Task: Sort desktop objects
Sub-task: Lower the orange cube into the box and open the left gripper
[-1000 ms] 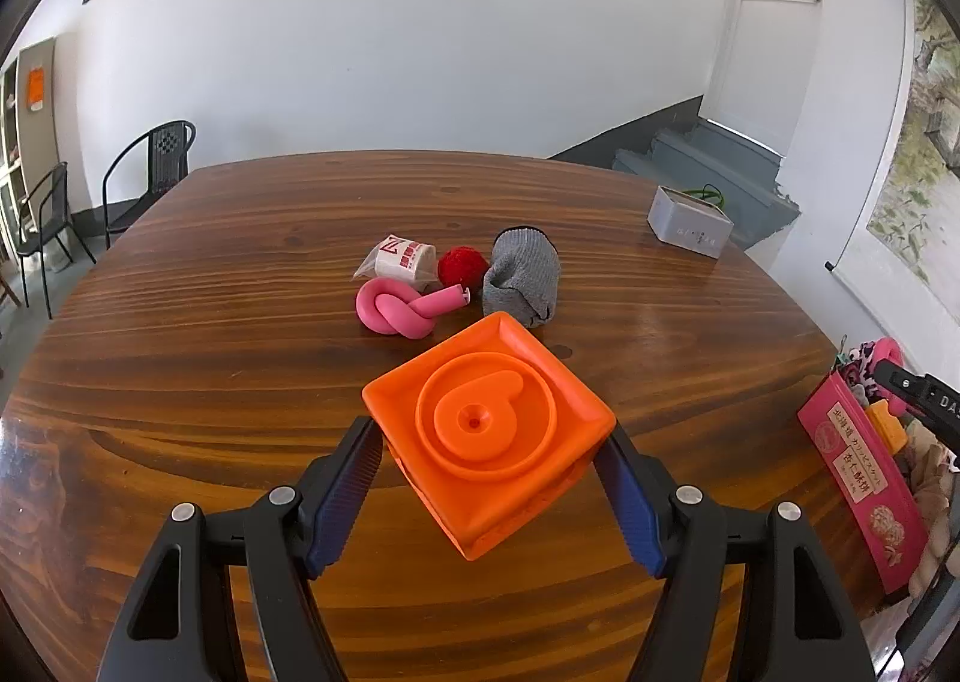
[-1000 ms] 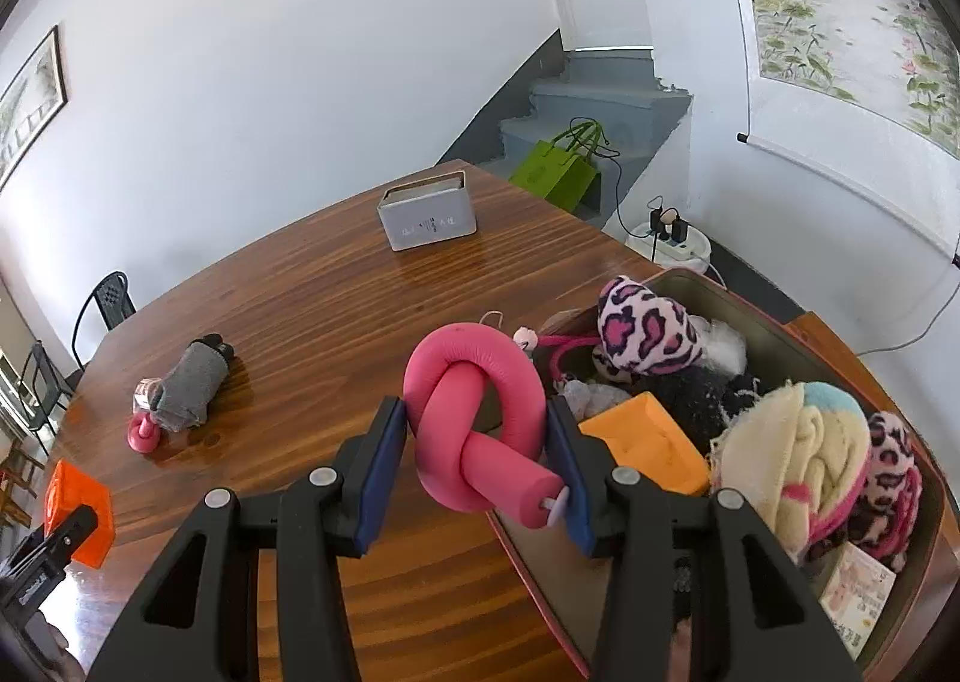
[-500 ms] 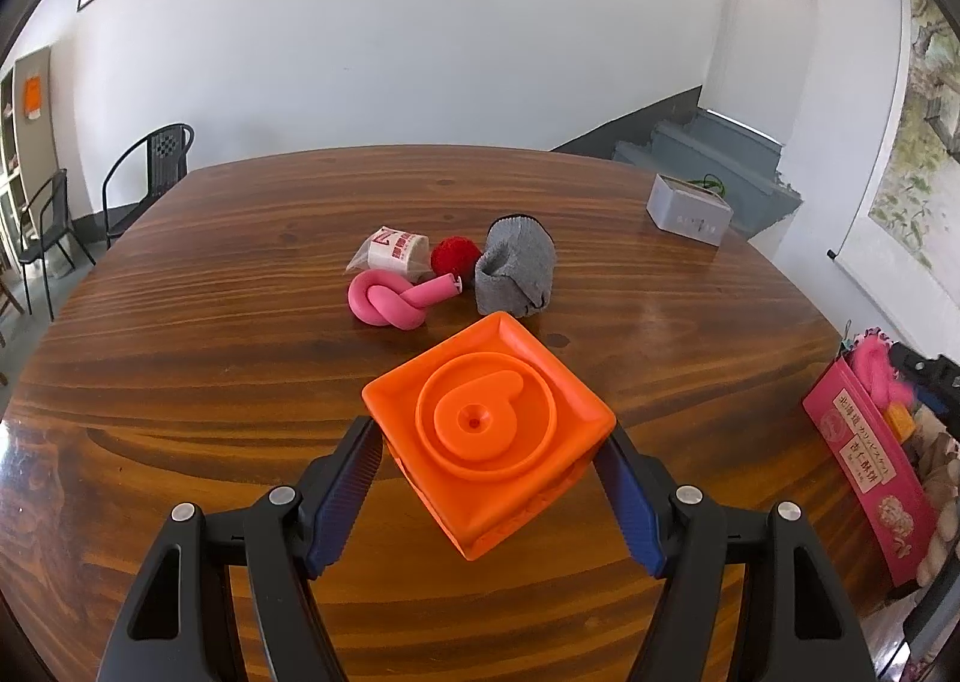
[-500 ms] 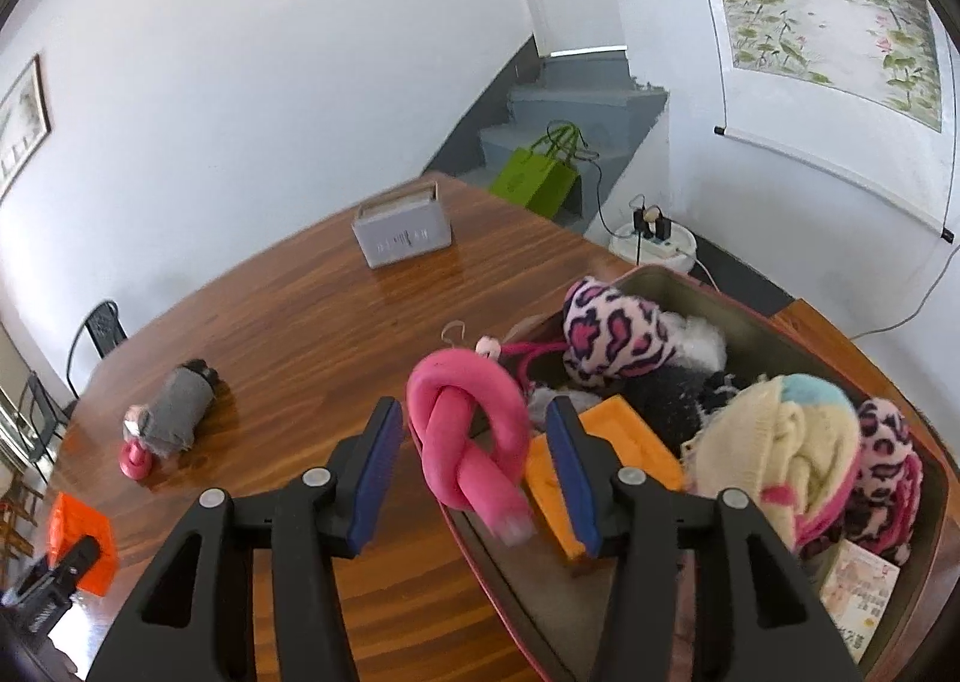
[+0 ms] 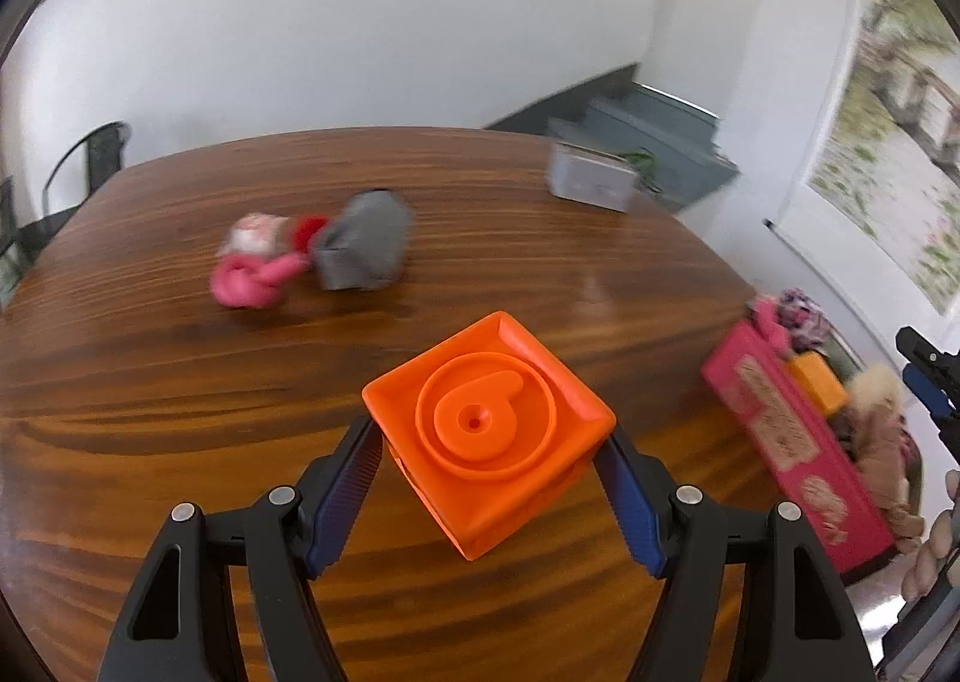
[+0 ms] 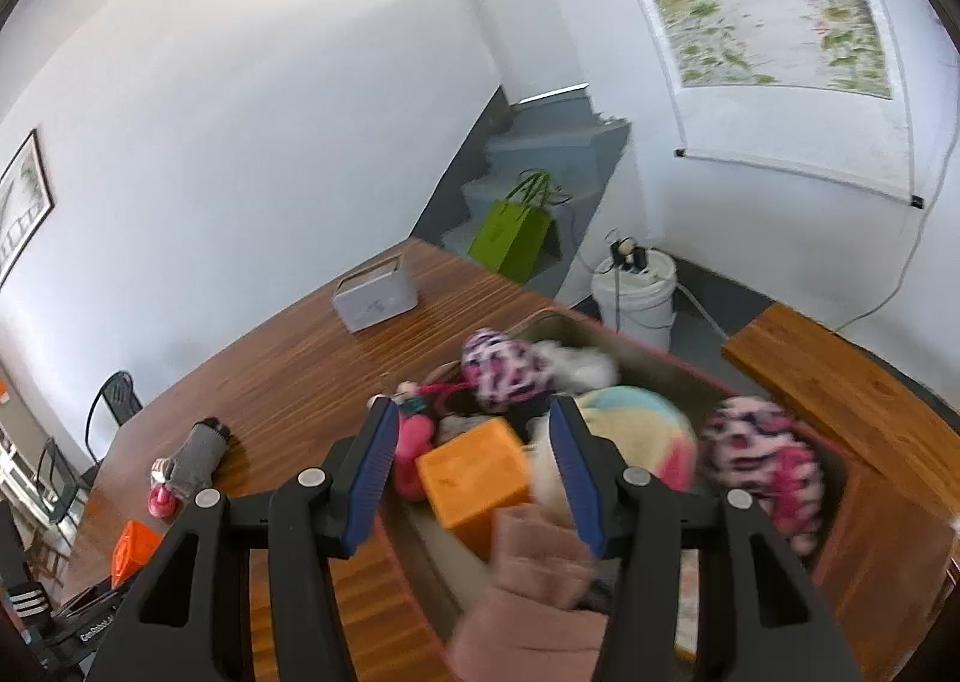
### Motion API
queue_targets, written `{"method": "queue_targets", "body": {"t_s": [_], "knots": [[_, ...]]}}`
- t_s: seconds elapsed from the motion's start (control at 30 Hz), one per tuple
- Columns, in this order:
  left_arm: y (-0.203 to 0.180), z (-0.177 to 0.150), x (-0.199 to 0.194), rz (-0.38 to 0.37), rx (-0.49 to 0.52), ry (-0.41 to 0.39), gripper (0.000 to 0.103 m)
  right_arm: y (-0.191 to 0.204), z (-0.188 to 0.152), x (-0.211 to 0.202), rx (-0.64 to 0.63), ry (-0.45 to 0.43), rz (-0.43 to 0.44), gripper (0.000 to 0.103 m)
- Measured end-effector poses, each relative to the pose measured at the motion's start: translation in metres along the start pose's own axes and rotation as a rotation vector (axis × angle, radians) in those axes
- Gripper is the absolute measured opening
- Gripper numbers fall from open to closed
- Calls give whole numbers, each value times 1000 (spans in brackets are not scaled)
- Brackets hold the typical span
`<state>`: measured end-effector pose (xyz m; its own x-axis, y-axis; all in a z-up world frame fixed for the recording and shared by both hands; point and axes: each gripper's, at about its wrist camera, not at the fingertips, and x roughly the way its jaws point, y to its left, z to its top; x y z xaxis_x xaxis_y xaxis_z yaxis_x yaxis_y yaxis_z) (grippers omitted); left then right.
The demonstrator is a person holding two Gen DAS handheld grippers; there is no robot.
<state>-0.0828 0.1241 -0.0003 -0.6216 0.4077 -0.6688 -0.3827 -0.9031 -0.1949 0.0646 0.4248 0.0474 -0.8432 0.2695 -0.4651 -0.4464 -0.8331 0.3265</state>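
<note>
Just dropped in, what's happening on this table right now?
The left gripper holds an orange plastic cube with a raised spiral face above the wooden table. The right gripper hangs open and empty over the pink-sided storage bin, already full of plush toys. A knotted pink foam tube waits on the table.

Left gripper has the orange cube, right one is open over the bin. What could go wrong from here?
The left gripper holds the orange cube by its corners, tilted, so it may twist loose in transit.

The bin is heaped with soft toys; the cube could roll off the pile and over the rim.

The right gripper hangs open just above the bin's contents, and both views are blurred by motion, so the two grippers may collide there.
</note>
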Motion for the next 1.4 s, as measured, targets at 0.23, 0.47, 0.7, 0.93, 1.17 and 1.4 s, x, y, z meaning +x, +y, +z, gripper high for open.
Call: {"method": "queue_targets", "body": {"t_s": [0.23, 0.47, 0.7, 0.93, 1.17, 1.4], "knots": [[-69, 15, 13, -102, 91, 10, 74, -34, 2, -21, 25, -31, -24, 59], [-135, 39, 33, -184, 170, 29, 74, -57, -1, -30, 27, -41, -35, 59], [-190, 59, 57, -253, 231, 55, 74, -72, -2, -30, 29, -46, -43, 59], [-212, 66, 84, -287, 234, 110, 75, -78, -1, -24, 33, -44, -44, 59], [-198, 63, 78, -288, 208, 114, 75, -74, -3, -24, 37, -48, -41, 61], [-181, 62, 72, -288, 186, 121, 75, -59, -4, -26, 23, -56, -23, 63]]}}
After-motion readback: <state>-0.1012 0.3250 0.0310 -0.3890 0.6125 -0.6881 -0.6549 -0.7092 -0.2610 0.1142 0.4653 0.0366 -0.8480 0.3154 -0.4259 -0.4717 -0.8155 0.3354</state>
